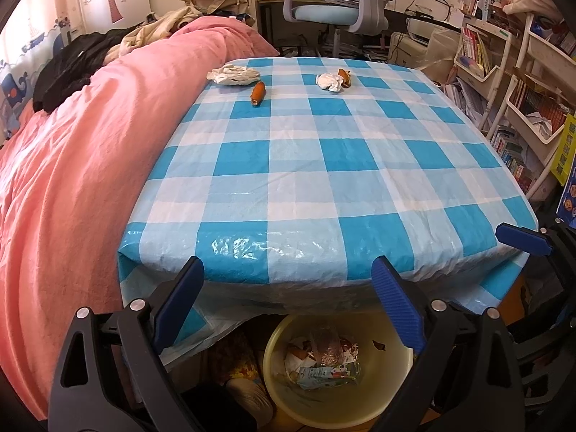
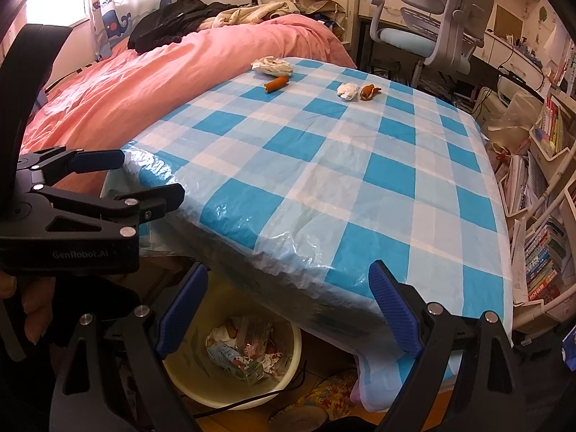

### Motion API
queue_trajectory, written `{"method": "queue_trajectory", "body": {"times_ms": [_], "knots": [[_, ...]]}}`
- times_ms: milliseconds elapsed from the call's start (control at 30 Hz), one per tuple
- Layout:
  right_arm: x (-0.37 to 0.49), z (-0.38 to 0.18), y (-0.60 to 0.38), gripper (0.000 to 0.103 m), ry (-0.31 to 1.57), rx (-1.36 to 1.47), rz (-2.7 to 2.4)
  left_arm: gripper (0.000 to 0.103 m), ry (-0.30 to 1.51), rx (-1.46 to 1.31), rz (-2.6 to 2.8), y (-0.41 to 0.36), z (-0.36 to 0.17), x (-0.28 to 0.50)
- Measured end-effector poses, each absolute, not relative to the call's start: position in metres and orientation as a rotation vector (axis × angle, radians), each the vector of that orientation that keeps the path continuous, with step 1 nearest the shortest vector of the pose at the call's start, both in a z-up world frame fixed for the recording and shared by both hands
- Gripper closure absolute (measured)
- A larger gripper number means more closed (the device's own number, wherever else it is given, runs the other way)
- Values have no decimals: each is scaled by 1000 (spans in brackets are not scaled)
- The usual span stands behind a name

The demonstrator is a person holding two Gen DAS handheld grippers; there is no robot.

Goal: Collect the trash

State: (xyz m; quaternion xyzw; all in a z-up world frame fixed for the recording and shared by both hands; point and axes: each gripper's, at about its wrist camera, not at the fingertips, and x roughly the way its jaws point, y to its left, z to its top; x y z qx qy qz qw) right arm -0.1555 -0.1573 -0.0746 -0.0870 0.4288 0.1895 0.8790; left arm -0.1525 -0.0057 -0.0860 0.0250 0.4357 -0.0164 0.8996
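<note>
On the blue checked table (image 1: 306, 165) (image 2: 324, 165), at its far end, lie a crumpled white tissue (image 1: 234, 73) (image 2: 272, 65), an orange sausage piece (image 1: 258, 93) (image 2: 276, 84), a smaller white tissue ball (image 1: 329, 81) (image 2: 347, 91) and a brown food scrap (image 1: 344, 77) (image 2: 368, 91). A yellow bin (image 1: 338, 370) (image 2: 230, 363) with trash stands on the floor under the near table edge. My left gripper (image 1: 288, 302) is open and empty above the bin; it also shows in the right wrist view (image 2: 140, 176). My right gripper (image 2: 288, 309) is open and empty at the near edge.
A pink quilted bed (image 1: 82, 151) (image 2: 144, 82) borders the table on the left. An office chair (image 1: 334, 3) (image 2: 439, 32) stands behind the table. Bookshelves (image 1: 518, 82) (image 2: 543, 187) line the right side.
</note>
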Motion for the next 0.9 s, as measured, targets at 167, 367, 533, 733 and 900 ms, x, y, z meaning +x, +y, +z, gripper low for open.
{"method": "queue_trajectory", "body": {"times_ms": [167,367,533,733,900], "knots": [[-153,-73,-156,16,895,-160,404,12,882,37,-36,0,-75,-139],[-140,-71,-143,16,892,-148,427,12,825,60,14,19,-50,-88],[-118,-72,-124,16,892,-148,458,12,820,-11,68,46,-43,-33],[-84,-73,-101,16,881,-149,489,12,811,-52,92,66,-43,29],[-40,-69,-81,16,854,-128,502,12,808,-64,75,75,-45,80]]}}
